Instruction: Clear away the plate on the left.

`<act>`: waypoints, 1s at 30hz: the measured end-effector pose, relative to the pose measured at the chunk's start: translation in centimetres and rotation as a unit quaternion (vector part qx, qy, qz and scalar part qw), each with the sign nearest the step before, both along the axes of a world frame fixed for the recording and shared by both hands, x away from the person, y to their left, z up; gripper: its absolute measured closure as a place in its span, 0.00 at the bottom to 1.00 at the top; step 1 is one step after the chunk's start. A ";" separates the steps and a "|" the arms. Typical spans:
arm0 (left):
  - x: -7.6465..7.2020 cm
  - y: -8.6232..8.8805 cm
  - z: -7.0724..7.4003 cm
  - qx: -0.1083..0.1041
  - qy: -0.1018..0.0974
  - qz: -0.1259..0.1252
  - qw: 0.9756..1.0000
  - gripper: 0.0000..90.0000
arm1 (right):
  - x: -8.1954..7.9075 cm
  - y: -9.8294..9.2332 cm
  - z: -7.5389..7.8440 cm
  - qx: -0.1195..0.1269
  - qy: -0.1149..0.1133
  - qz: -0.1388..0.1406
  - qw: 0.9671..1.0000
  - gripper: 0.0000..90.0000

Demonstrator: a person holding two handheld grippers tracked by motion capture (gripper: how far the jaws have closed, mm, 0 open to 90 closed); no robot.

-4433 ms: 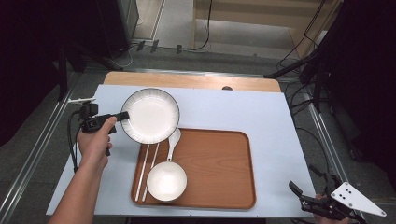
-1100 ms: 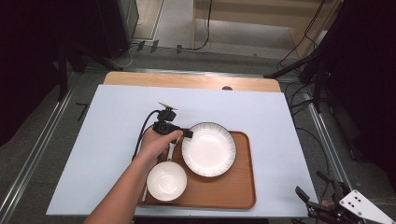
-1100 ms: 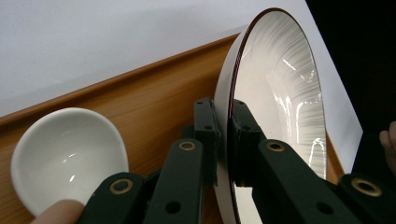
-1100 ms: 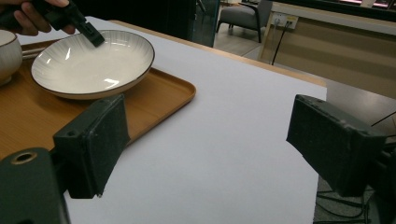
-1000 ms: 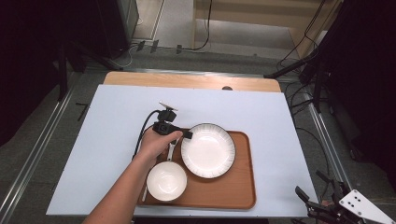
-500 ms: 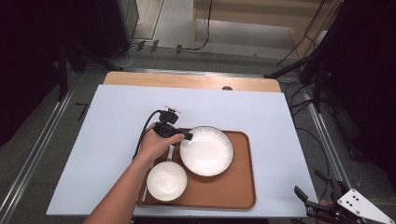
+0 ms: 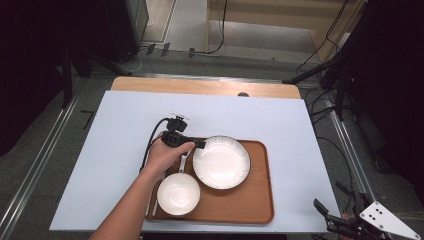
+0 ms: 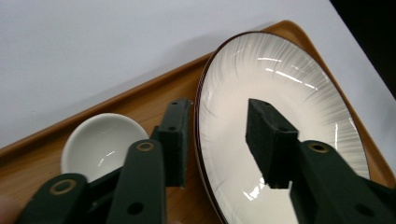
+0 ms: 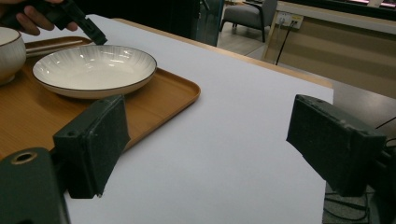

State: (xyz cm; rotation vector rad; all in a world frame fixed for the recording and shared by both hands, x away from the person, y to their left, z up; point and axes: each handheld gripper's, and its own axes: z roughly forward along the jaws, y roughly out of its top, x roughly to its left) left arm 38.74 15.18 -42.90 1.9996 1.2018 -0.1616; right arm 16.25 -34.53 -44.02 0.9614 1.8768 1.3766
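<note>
While my left gripper (image 7: 199, 144) sits at the near-left rim of the round white ribbed plate (image 7: 221, 161), the high view shows that plate lying on the rectangular brown wooden tray (image 7: 255, 200), in the tray's far half, with the small white bowl (image 7: 178, 193) just beside it nearer me. My left hand (image 7: 167, 152) is over the tray's left edge. Pale chopsticks (image 7: 150, 207) peek out beside the bowl. My right gripper (image 7: 332, 220) rests well apart at the light blue table cover's (image 7: 100, 165) near-right corner.

Along my left gripper's (image 8: 219, 140) jaws, I see them apart with the plate's (image 8: 299, 93) dark-lined rim running between them; neither pad seems pressed on it. I judge the step to be letting go, so I would widen the jaws a little more and back straight off along the rim's plane, so no pad drags the plate. It is glossy, fine ridges fanning from the centre, shallow and slightly tilted in this view. The bowl (image 8: 100, 142) lies beyond.

From my right gripper (image 9: 205, 149), jaws wide apart over bare cover, the plate (image 9: 93, 67) looks flat on the tray (image 9: 173, 93), with the left gripper's tip (image 9: 91, 30) close to its rim.
</note>
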 end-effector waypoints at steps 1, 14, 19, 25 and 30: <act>-0.1 0.3 0.2 -0.009 -0.006 0.001 1.000 0.57 | 0.0 0.0 0.0 0.000 0.000 0.000 1.000 0.15; -1.9 4.1 2.0 -0.050 -0.073 0.056 0.994 0.00 | 0.1 0.3 0.0 -0.002 -0.002 0.002 1.000 0.15; -2.9 5.8 2.6 -0.061 -0.106 0.095 0.988 0.00 | 0.2 0.5 0.0 -0.003 0.000 0.003 1.000 0.15; -4.0 7.5 2.7 -0.046 -0.122 0.109 0.985 0.00 | 0.2 0.6 0.0 -0.001 0.000 0.002 1.000 0.15; -5.2 8.8 2.8 -0.039 -0.142 0.120 0.982 0.00 | 0.2 0.6 0.0 -0.002 -0.002 0.001 1.000 0.15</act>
